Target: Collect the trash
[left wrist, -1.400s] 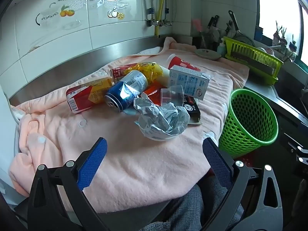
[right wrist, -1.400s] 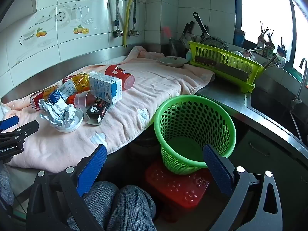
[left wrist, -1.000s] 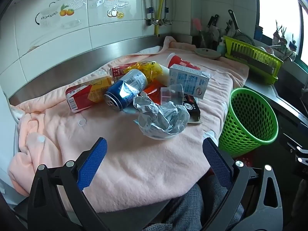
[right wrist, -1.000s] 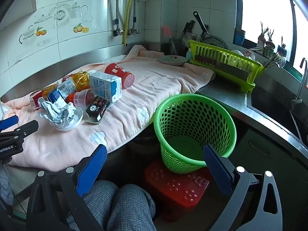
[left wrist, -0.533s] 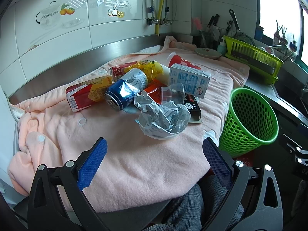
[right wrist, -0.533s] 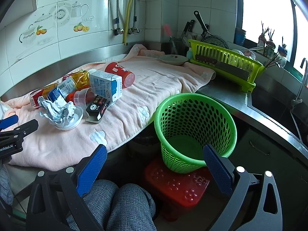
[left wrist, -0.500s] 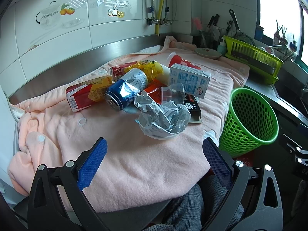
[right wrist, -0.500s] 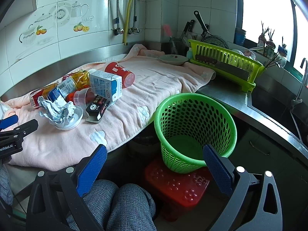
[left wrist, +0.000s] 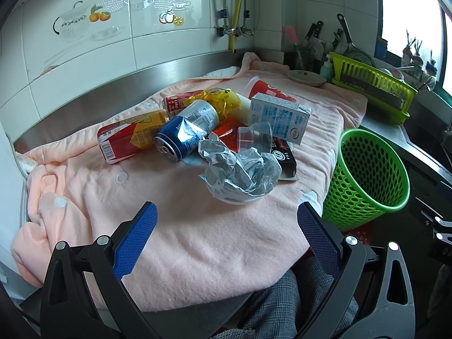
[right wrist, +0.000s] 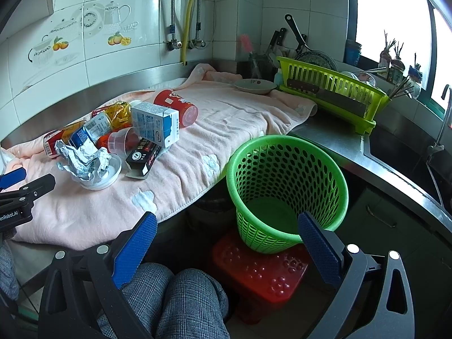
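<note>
Zero items binned: left tongs (left wrist: 226, 226) and right tongs (right wrist: 227, 230) both wide, holding nothing. Green basket (right wrist: 285, 186) at frame centre looks bare inside. Farther, whole trash pile (left wrist: 214, 138) sits mid-frame on the surface (left wrist: 197, 226).

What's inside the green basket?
Nothing shows inside the green basket: its bare green bottom is visible in the right wrist view. The right gripper finger covers a bit of the near wall, so that spot is hidden.
</note>
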A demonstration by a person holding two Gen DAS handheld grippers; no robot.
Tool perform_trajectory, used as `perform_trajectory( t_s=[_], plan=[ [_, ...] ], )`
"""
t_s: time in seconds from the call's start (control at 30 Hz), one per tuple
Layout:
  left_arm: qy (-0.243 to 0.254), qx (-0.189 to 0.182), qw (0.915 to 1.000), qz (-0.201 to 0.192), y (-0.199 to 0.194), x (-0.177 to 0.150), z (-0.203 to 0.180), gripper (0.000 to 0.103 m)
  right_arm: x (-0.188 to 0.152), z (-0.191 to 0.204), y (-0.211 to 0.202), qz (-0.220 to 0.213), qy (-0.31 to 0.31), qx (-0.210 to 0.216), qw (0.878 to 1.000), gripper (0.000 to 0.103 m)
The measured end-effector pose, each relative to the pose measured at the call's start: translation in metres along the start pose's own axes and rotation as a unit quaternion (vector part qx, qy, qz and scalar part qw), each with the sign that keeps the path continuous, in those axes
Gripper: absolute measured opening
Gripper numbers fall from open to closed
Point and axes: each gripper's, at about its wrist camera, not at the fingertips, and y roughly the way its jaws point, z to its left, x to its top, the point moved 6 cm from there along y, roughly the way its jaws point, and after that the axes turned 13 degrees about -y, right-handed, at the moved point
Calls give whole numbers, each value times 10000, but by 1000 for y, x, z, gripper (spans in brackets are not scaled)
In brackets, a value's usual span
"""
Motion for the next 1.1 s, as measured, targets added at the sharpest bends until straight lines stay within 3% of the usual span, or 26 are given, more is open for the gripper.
perform_trajectory(
  t_s=[1.1],
  plan=[
    [-57, 125, 9999, 50, 7, 4, 5, 98, 5, 9, 12, -11, -43, 238, 9997, 97]
  ],
)
